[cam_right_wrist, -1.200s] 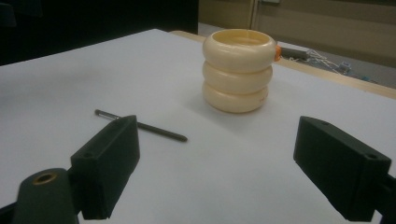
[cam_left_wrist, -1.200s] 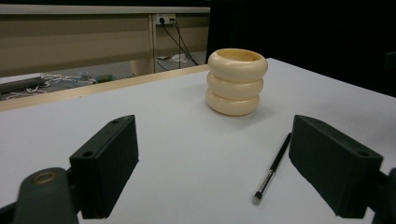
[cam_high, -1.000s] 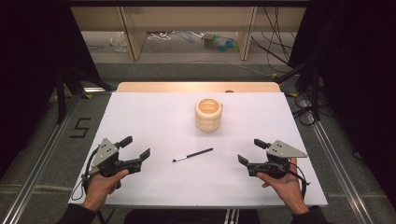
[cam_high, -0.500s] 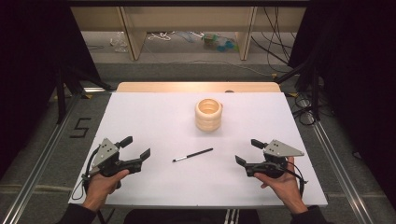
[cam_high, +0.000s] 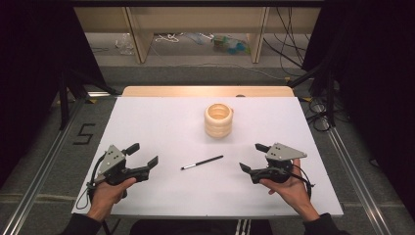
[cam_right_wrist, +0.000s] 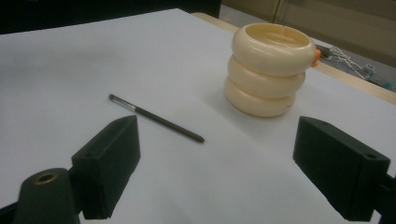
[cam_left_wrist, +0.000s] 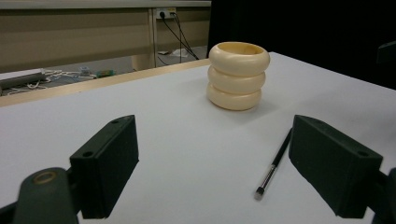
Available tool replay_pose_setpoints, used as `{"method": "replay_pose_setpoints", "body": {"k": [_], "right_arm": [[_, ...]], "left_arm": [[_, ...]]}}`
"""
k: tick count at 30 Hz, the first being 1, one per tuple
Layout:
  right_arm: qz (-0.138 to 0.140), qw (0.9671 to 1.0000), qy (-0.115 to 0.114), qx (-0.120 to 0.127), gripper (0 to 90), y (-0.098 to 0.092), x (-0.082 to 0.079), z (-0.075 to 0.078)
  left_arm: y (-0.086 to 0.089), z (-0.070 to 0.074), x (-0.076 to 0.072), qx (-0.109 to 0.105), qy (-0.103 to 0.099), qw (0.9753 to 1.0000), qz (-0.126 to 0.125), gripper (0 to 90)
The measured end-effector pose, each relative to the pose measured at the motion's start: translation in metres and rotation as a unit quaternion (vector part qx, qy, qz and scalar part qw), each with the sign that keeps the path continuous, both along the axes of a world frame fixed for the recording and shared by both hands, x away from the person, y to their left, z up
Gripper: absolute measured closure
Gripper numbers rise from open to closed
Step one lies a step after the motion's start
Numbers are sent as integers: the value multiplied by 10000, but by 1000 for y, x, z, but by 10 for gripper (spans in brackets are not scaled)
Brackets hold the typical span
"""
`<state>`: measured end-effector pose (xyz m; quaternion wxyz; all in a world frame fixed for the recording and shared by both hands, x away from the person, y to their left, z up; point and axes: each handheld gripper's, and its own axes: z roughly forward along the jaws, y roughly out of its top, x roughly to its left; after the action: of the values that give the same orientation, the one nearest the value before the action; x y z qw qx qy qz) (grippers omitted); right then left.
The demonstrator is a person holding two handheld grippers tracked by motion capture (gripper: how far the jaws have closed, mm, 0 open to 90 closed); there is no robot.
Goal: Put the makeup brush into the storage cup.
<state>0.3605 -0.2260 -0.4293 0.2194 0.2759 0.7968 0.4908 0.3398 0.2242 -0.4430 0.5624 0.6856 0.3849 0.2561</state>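
Both of my hand-held grippers rest low over the white worktop (cam_high: 161, 122), jaws spread wide, nothing between them. Left hand-held gripper (cam_high: 146, 155) sits near the worktop's left front; right hand-held gripper (cam_high: 253, 156) near the right front. The thin black brush (cam_high: 201, 162) lies flat between them, well apart from each, metal ferrule end toward my left. The cream ribbed holder (cam_high: 219, 120) stands upright beyond the brush, mouth up.

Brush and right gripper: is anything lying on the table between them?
No. In the high view, bare white table separates the thin brush from the right gripper; nothing lies there.
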Motion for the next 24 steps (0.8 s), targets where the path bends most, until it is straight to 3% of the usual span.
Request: {"method": "replay_pose_setpoints", "body": {"k": [8, 11, 20, 24], "right_arm": [[166, 9989, 214, -376, 189, 8, 14, 6], [212, 9984, 336, -396, 188, 12, 19, 8], [339, 9967, 456, -578, 187, 22, 31, 15], [546, 9948, 429, -743, 187, 33, 36, 16]], "left_arm": [[0, 0, 0, -3, 13, 10000, 11, 160], [0, 0, 0, 0, -2, 10000, 10, 160], [0, 0, 1, 1, 5, 10000, 12, 160], [0, 0, 0, 5, 6, 10000, 15, 160]]}}
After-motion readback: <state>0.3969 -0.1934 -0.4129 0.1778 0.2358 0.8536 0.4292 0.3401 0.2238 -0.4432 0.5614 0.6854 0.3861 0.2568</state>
